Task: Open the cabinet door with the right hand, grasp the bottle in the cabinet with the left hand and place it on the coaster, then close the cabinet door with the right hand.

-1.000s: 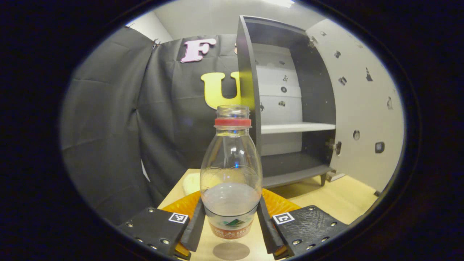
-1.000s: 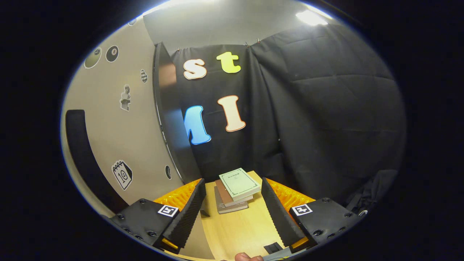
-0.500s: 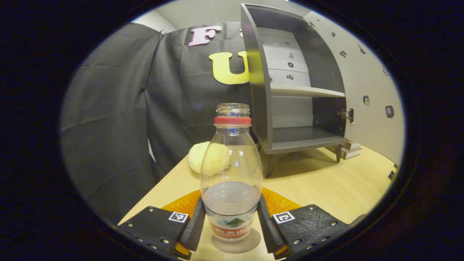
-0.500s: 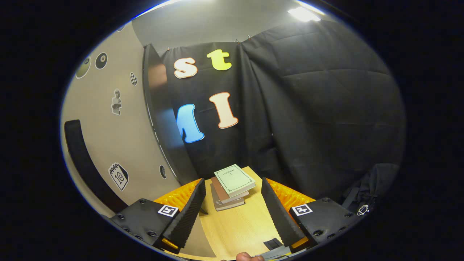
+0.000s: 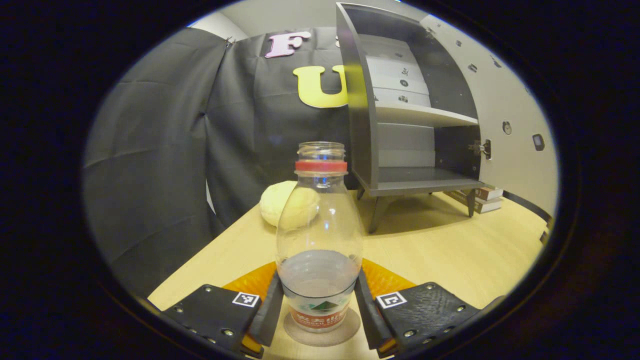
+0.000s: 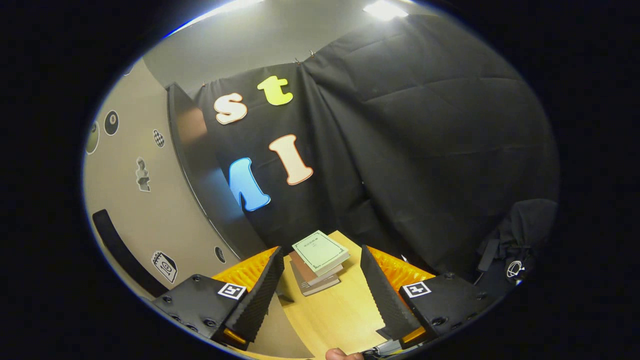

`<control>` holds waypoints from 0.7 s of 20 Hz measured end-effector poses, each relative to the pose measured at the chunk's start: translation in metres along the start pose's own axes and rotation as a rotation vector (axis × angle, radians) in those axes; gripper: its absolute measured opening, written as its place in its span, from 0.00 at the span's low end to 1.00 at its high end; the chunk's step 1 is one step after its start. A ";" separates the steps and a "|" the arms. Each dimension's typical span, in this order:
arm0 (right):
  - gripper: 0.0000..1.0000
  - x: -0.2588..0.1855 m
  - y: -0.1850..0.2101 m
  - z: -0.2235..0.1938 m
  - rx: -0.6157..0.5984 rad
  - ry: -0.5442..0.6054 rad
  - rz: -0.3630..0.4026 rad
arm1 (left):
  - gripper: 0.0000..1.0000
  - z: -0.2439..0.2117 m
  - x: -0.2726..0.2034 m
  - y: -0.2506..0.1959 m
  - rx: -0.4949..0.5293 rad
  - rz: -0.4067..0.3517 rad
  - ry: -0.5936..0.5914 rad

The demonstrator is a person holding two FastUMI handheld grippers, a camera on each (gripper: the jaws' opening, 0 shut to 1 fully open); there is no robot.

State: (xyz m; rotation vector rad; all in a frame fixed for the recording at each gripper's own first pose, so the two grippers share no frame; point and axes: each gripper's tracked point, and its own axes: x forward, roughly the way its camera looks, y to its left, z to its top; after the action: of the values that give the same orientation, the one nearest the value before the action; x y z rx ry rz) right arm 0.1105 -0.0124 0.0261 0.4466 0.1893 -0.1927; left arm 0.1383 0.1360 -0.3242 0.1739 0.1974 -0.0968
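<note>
Left gripper view gives me the cabinet (image 5: pixel 400 110), its door (image 5: pixel 505 125) swung wide so I could reach inside. Nearer, my left gripper (image 5: pixel 319 310) is clamped on the bottle (image 5: pixel 320 240), upright over the coaster (image 5: pixel 322 330), apparently seated. My right gripper (image 6: pixel 322 295) waits beside the door, fingers apart, ready to push.

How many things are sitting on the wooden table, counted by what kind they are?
Clear plastic bottle with a red neck ring: 1
Round brown coaster: 1
Pale yellow round lump: 1
Dark grey open cabinet: 1
Stacked books: 3
Total: 7
</note>
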 end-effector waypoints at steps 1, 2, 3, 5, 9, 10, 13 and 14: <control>0.98 0.002 0.002 -0.002 -0.003 0.003 0.004 | 0.71 -0.001 -0.001 0.001 0.001 0.001 0.004; 0.98 0.003 0.002 -0.004 -0.016 0.004 0.000 | 0.72 -0.002 -0.002 0.002 -0.002 0.005 0.008; 0.98 0.003 0.002 -0.007 -0.030 0.007 -0.003 | 0.73 -0.002 -0.003 0.002 -0.008 0.009 0.013; 0.98 0.002 0.004 -0.012 -0.043 0.014 0.001 | 0.75 -0.002 -0.004 0.002 -0.004 0.009 0.015; 0.98 0.002 0.001 -0.022 -0.037 0.023 0.003 | 0.78 0.003 -0.008 0.009 0.029 0.030 0.010; 0.98 0.001 -0.001 -0.025 -0.037 0.027 -0.001 | 0.84 0.007 -0.011 0.014 0.024 0.025 -0.004; 0.98 0.000 -0.006 -0.041 -0.034 0.055 -0.007 | 0.90 0.025 -0.015 0.014 -0.002 -0.016 -0.051; 0.98 0.000 -0.006 -0.044 -0.032 0.062 -0.006 | 0.90 0.031 -0.021 0.008 -0.010 -0.023 -0.063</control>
State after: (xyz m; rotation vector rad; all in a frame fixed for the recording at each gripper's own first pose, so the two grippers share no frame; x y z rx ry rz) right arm 0.1026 0.0018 -0.0157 0.4199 0.2539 -0.1819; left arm 0.1242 0.1401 -0.2885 0.1578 0.1367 -0.1243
